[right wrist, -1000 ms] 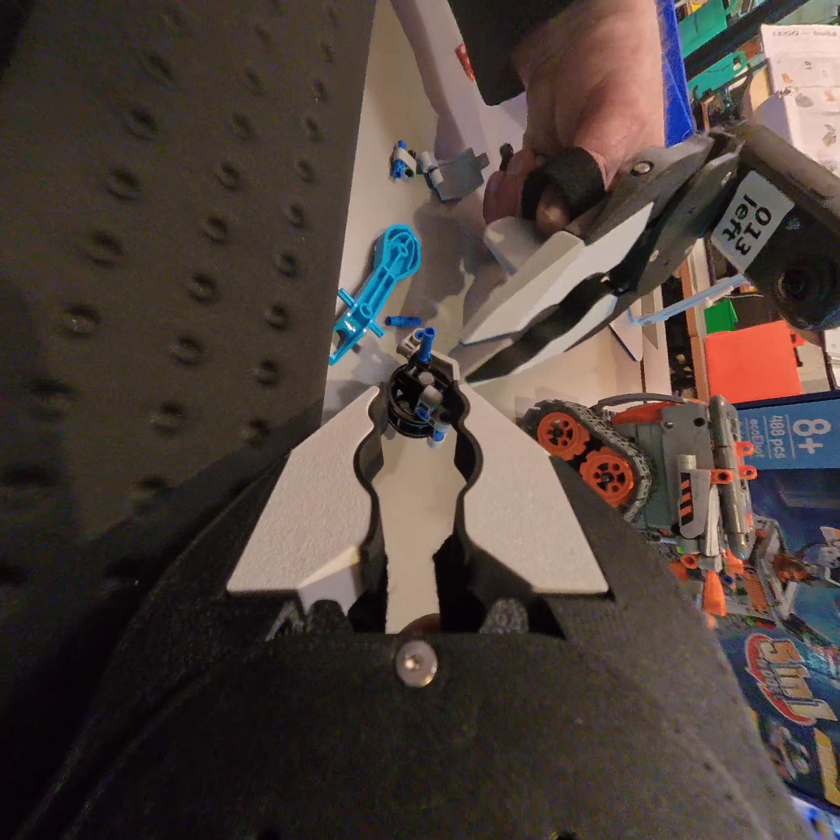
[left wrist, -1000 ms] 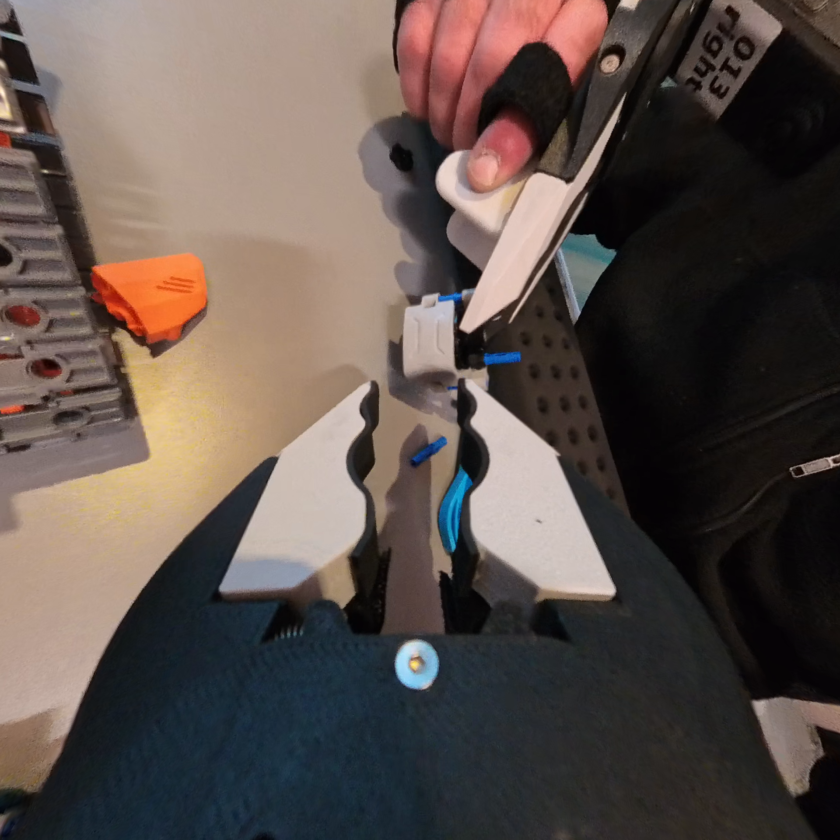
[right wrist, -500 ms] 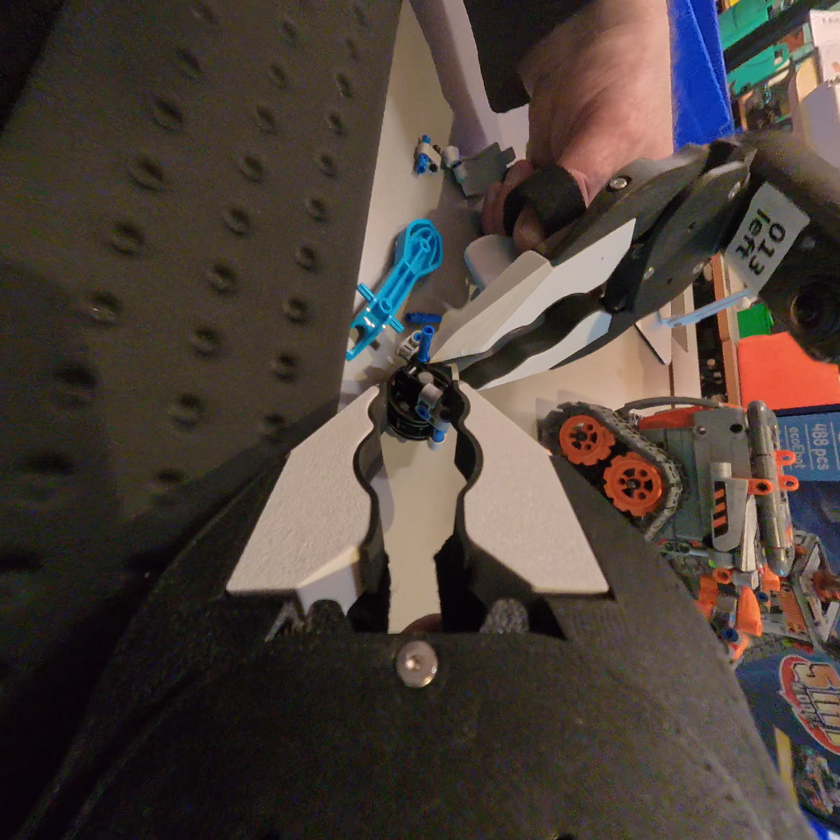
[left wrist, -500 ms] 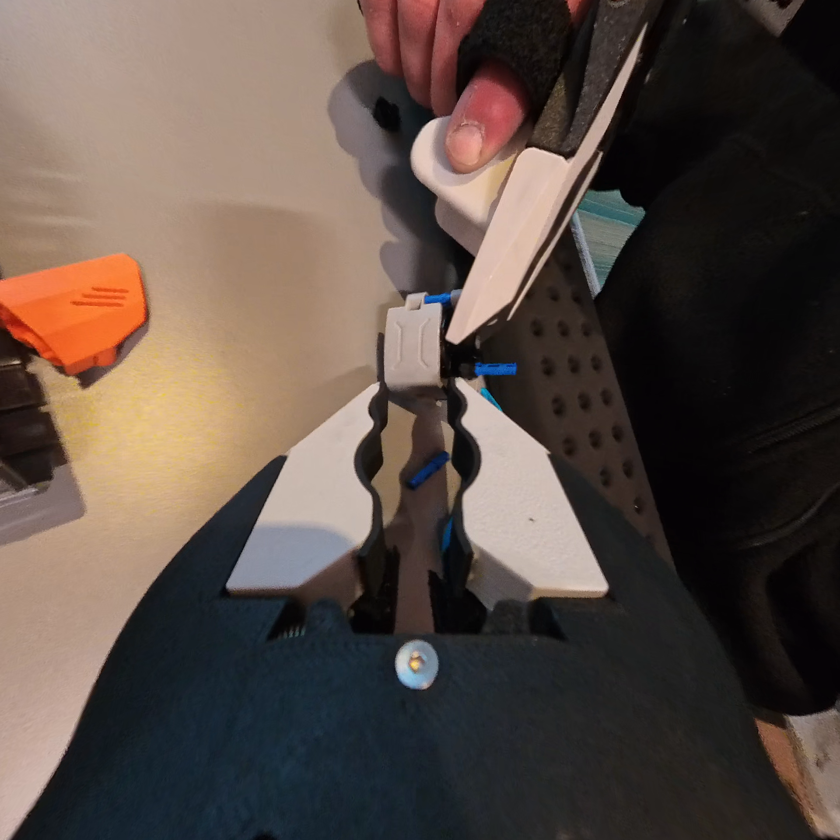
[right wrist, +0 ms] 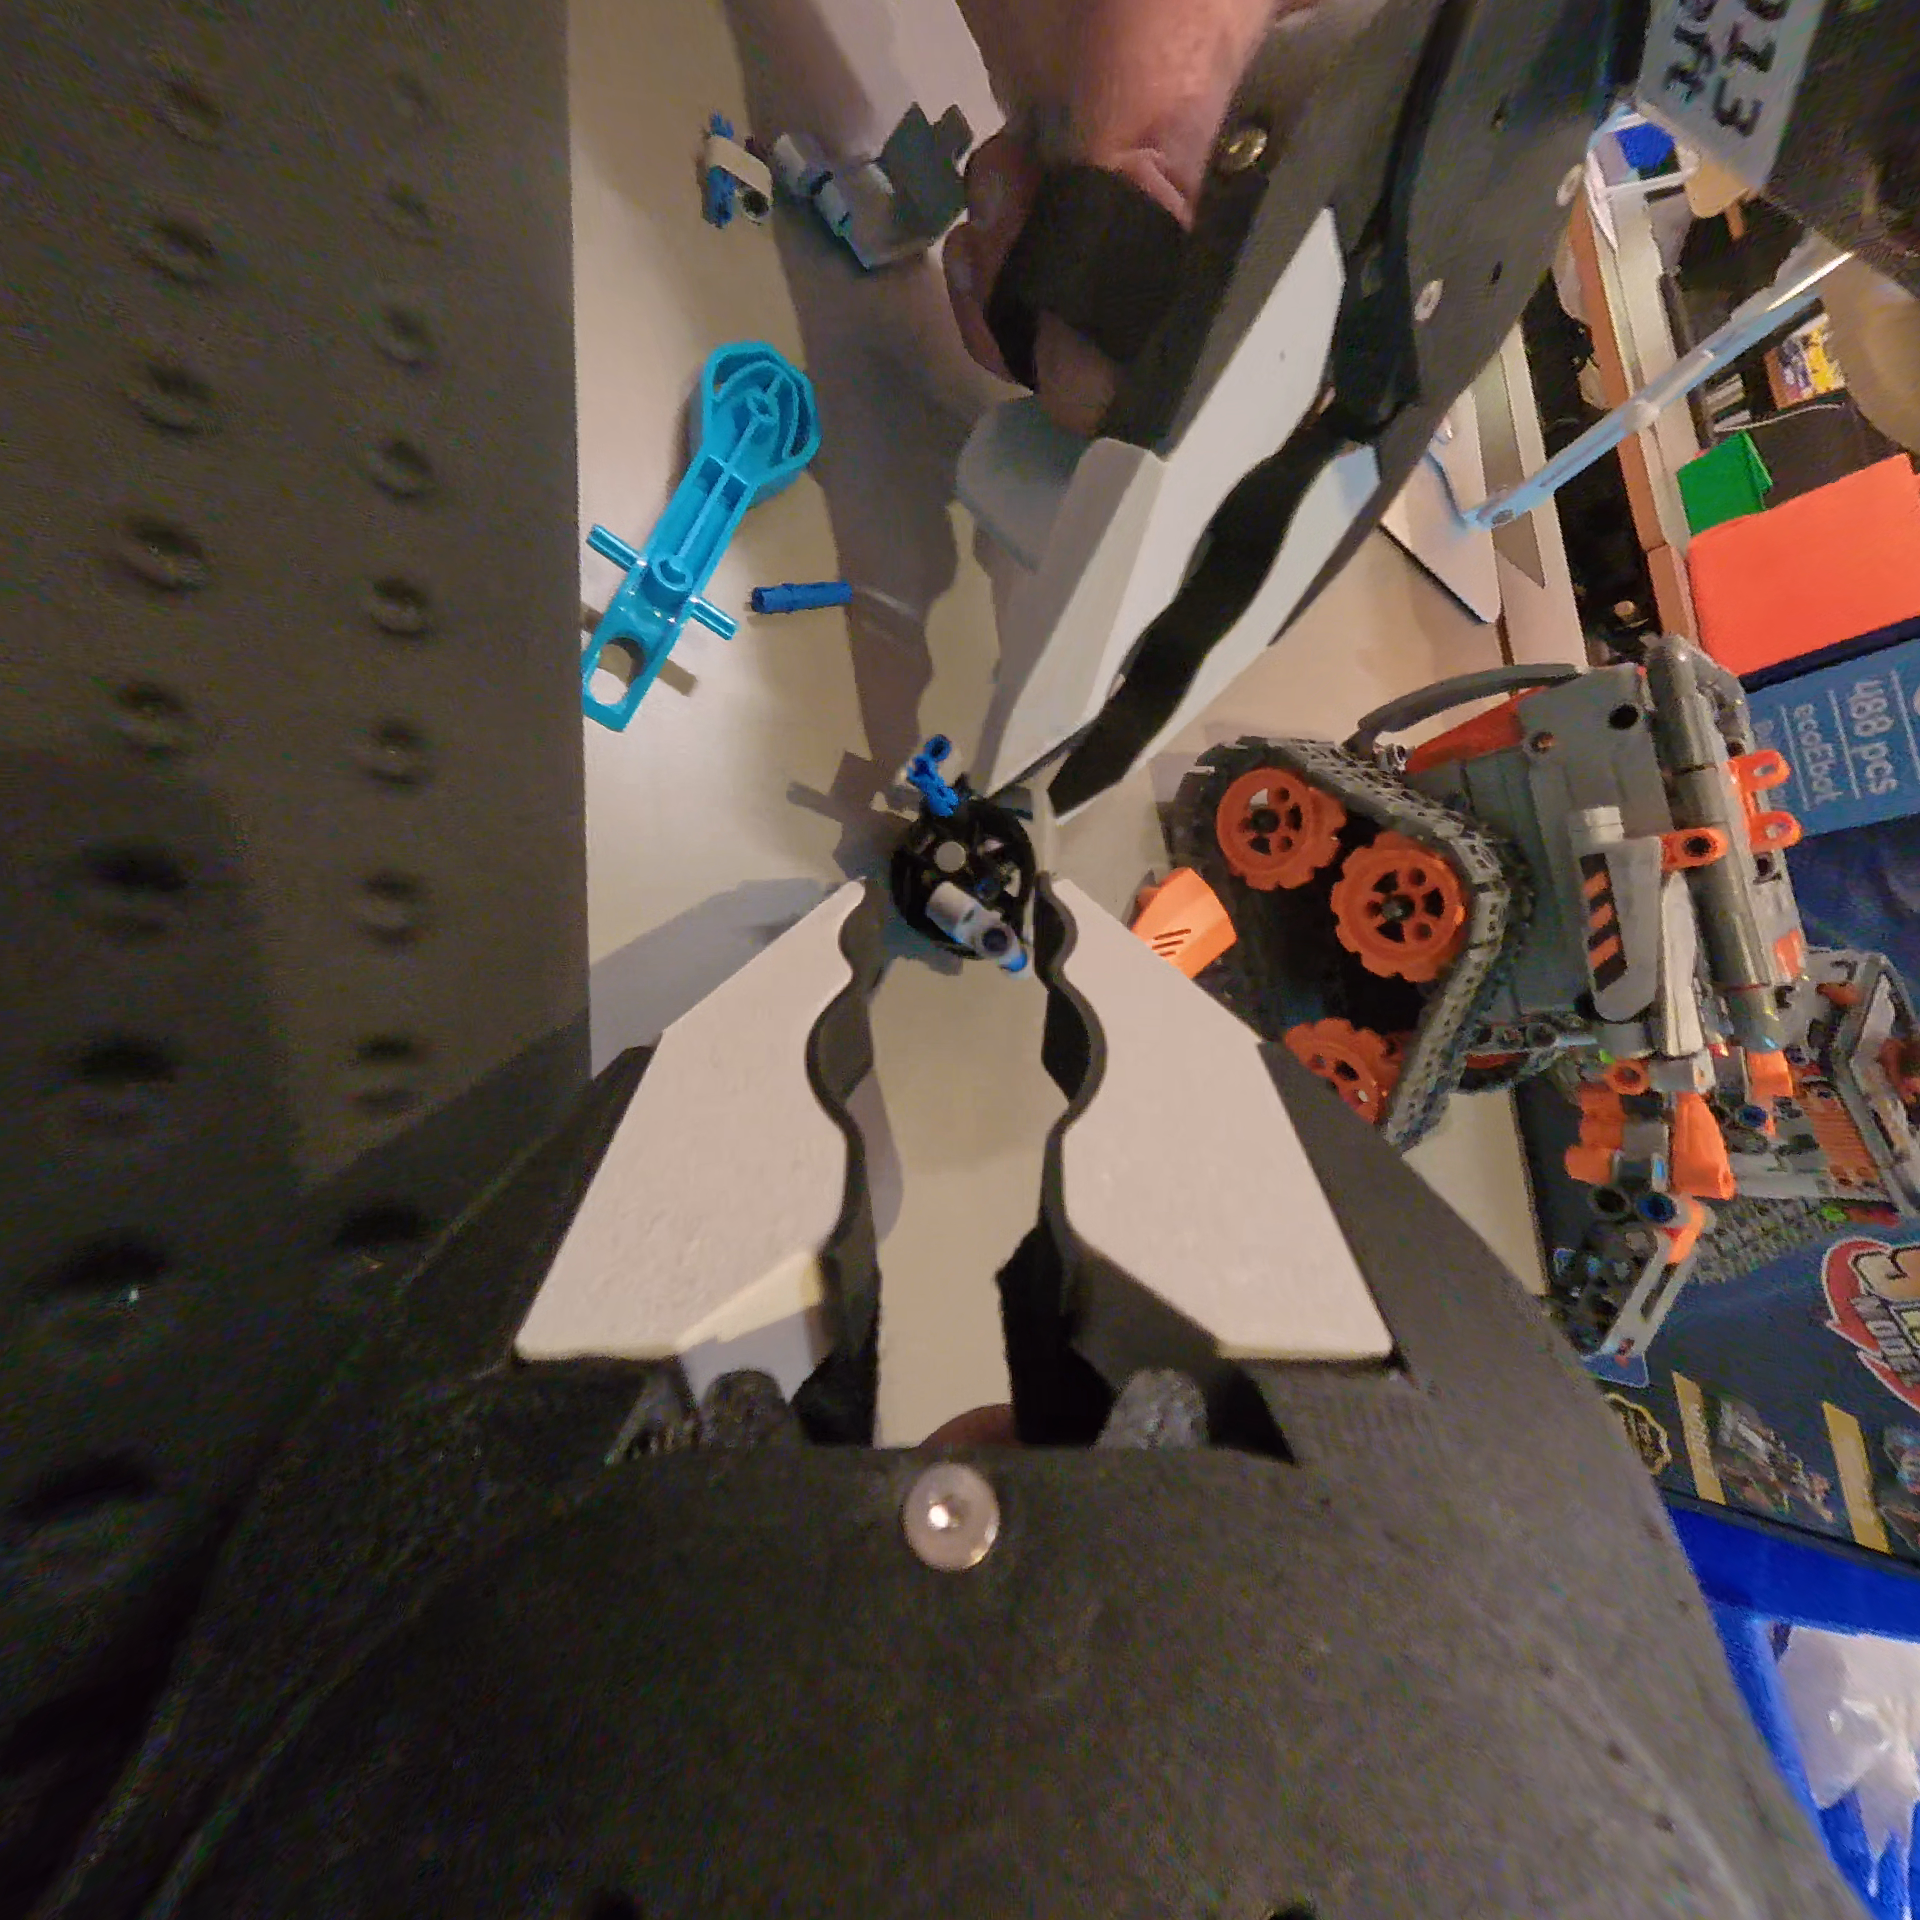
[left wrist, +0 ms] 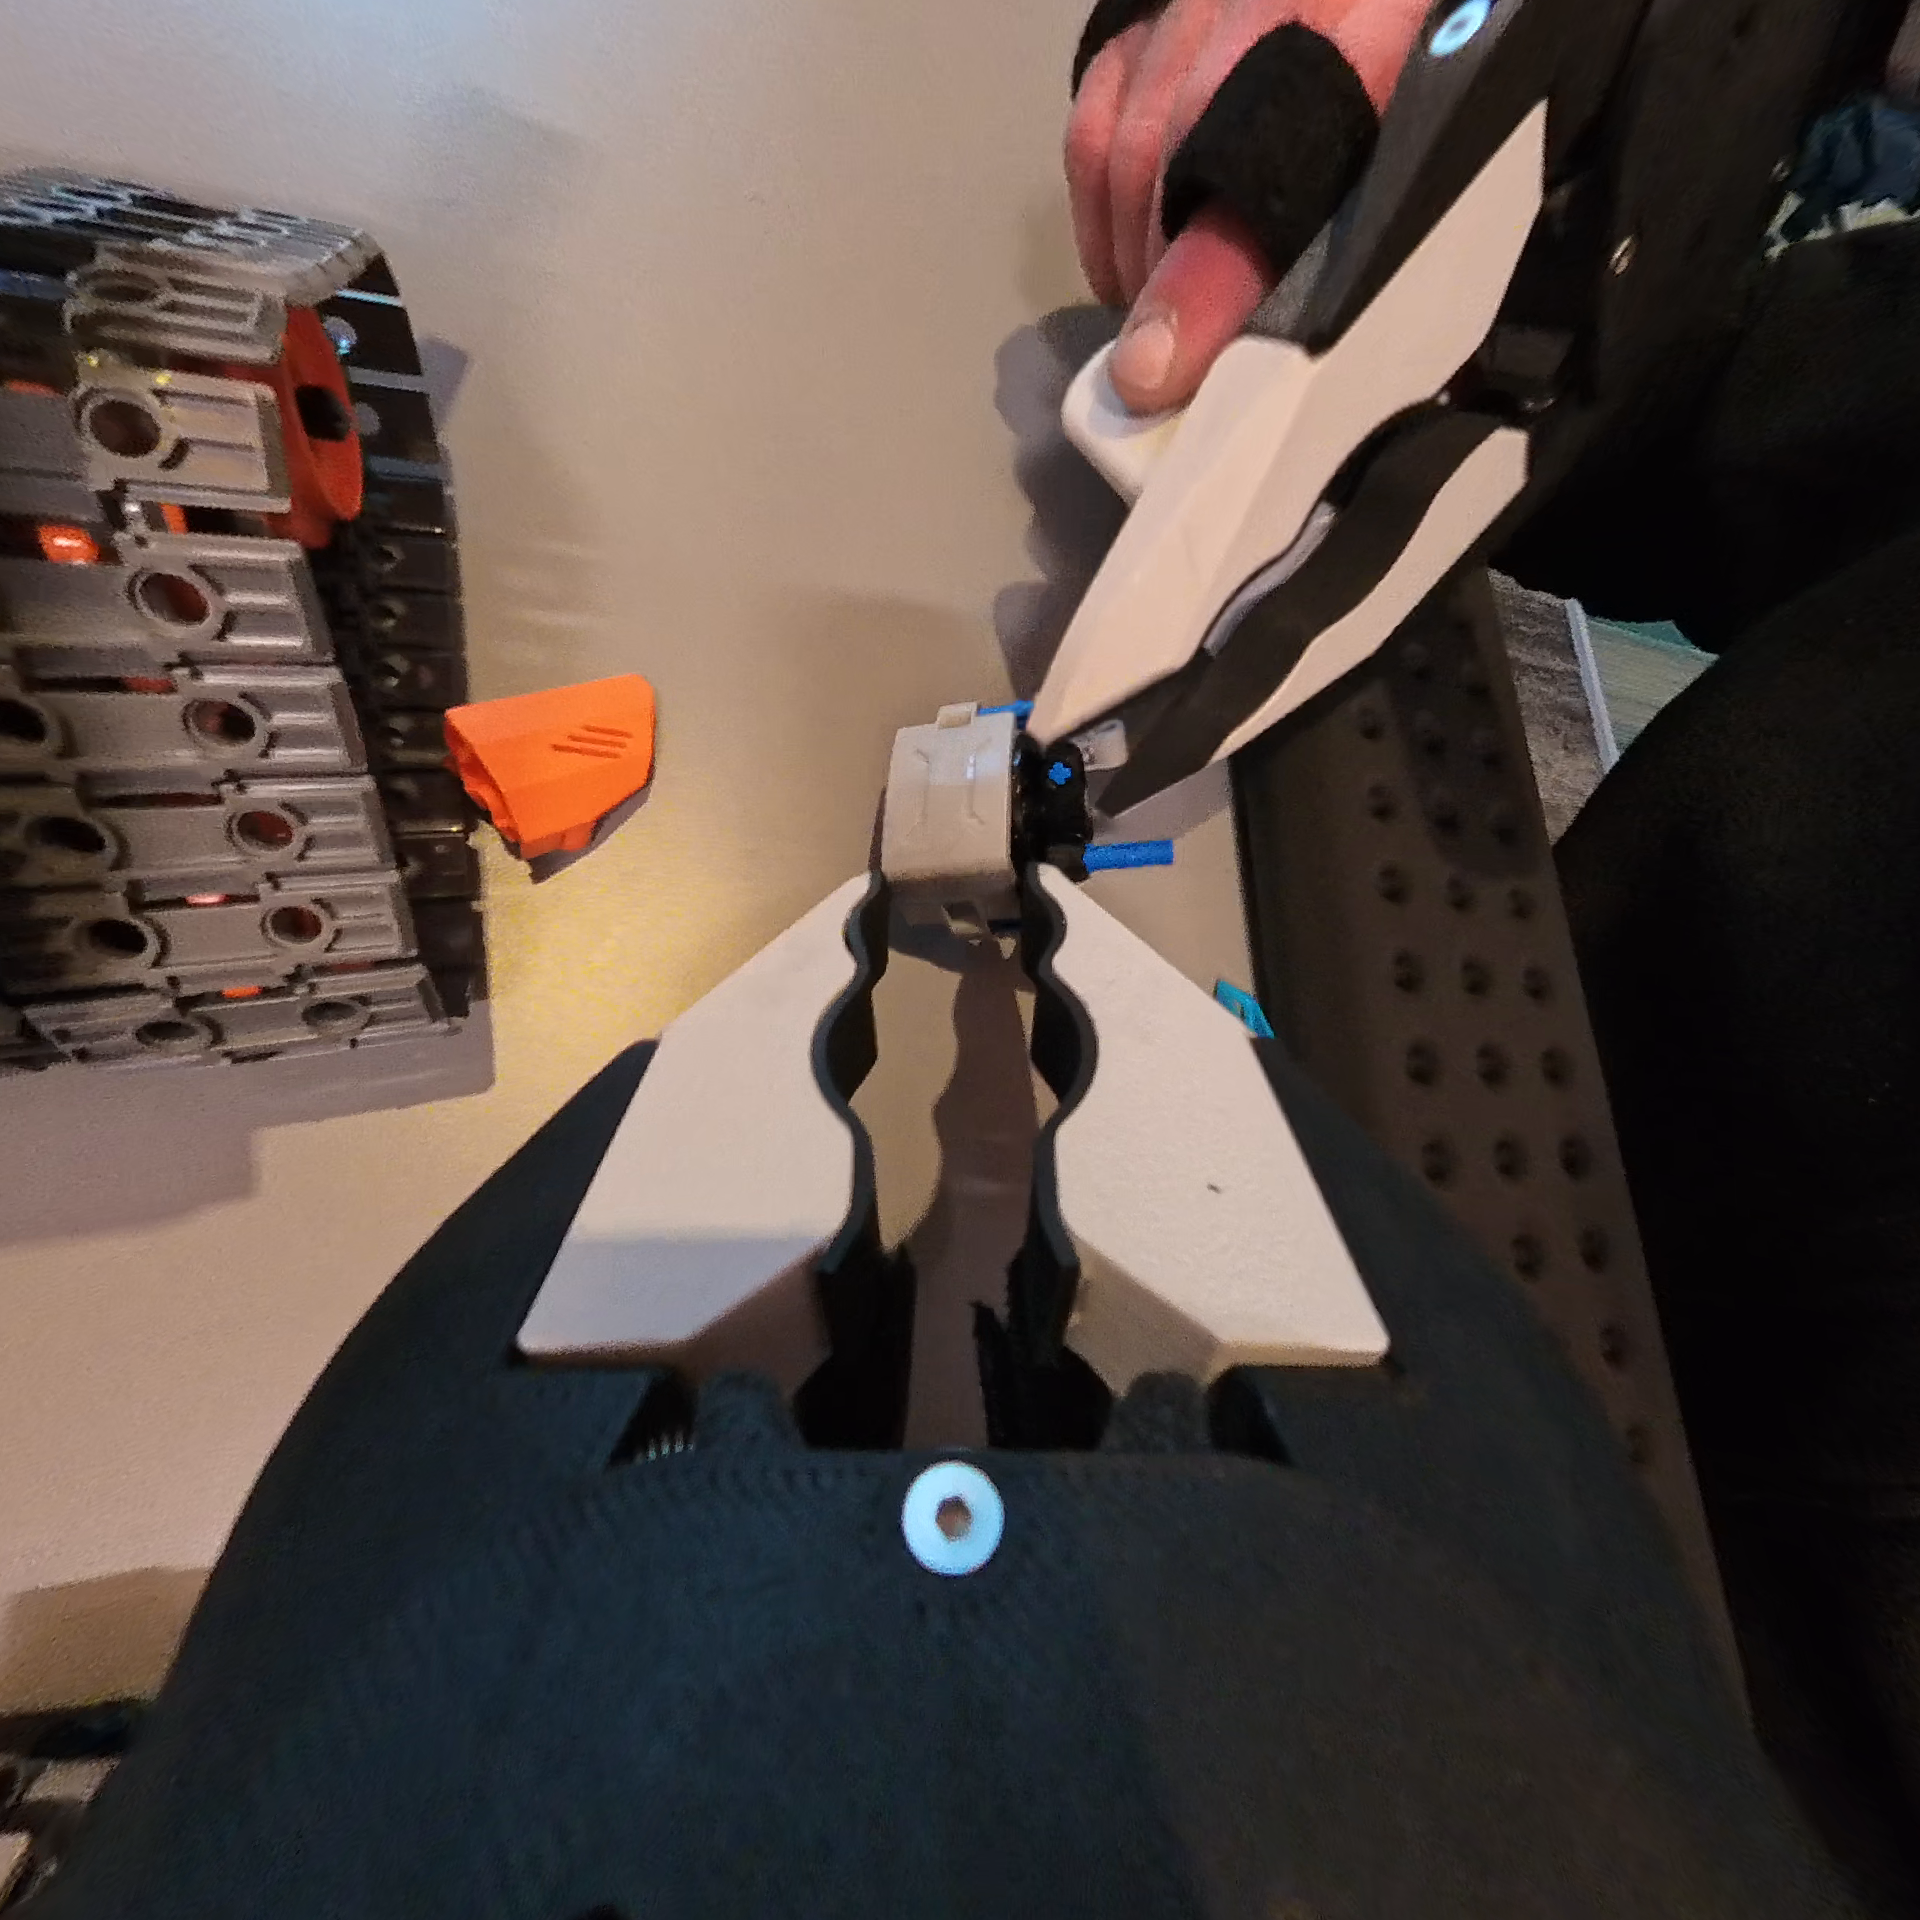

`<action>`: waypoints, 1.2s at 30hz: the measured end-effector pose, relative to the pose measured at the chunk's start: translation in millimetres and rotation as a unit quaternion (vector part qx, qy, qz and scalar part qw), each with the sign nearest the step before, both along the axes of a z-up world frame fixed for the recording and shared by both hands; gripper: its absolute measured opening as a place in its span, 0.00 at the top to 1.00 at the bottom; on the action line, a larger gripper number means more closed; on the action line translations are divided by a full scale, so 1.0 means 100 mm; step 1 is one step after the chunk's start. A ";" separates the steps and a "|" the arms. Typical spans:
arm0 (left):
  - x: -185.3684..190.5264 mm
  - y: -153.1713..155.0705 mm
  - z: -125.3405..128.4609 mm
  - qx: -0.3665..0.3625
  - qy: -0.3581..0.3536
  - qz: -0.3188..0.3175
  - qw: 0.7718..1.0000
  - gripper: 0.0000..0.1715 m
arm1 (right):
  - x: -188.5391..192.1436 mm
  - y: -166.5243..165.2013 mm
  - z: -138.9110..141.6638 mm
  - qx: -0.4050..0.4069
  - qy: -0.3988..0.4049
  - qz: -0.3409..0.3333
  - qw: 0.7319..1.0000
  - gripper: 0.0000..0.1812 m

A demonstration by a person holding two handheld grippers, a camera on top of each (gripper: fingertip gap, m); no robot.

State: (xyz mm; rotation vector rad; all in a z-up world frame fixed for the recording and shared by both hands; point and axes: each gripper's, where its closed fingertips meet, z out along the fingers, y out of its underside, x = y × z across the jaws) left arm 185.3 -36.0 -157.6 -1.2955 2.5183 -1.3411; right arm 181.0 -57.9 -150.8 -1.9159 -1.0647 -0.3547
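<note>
left gripper [left wrist: 951, 899] clamps the grey panel [left wrist: 948, 805] of a small assy. right gripper [right wrist: 951, 914] pinches its black hub [right wrist: 961, 868]. orange piece [left wrist: 551, 758] at 9 o'clock, well apart.

A white label [right wrist: 1725, 73] with black printed characters sits on the dark body of the left gripper [right wrist: 1039, 790], at the far right of the right wrist view; it is cut off by the frame edge and lies turned sideways. At the right, behind the tracked brick-built vehicle [right wrist: 1538, 935], stands a blue toy box [right wrist: 1839, 748] with white lettering and numerals on its upper part, also turned sideways. Nearer on the same box is a large red, white and yellow logo [right wrist: 1881, 1320], partly out of frame, with small pale print panels beside it, too small to read. Nothing legible shows in the left wrist view.
</note>
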 end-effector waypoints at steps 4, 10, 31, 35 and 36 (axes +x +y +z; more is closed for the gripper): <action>-0.02 -0.02 0.00 0.007 -0.003 -0.004 1.000 0.87 | 0.00 0.01 -0.01 0.000 0.004 -0.001 1.000 0.92; -0.03 -0.03 -0.02 0.007 -0.004 -0.011 1.000 0.86 | -0.02 0.01 -0.01 0.000 0.002 0.003 1.000 0.93; 0.03 -0.06 0.00 -0.013 -0.034 0.005 0.999 0.88 | -0.01 0.00 -0.05 -0.031 0.031 -0.009 0.999 0.93; 0.03 -0.07 0.01 0.009 -0.048 -0.001 0.999 0.88 | 0.00 -0.01 -0.05 -0.042 0.053 -0.011 0.998 0.93; 0.04 -0.07 0.01 0.016 -0.053 -0.002 0.998 0.88 | 0.00 -0.02 -0.05 -0.044 0.057 -0.010 0.997 0.93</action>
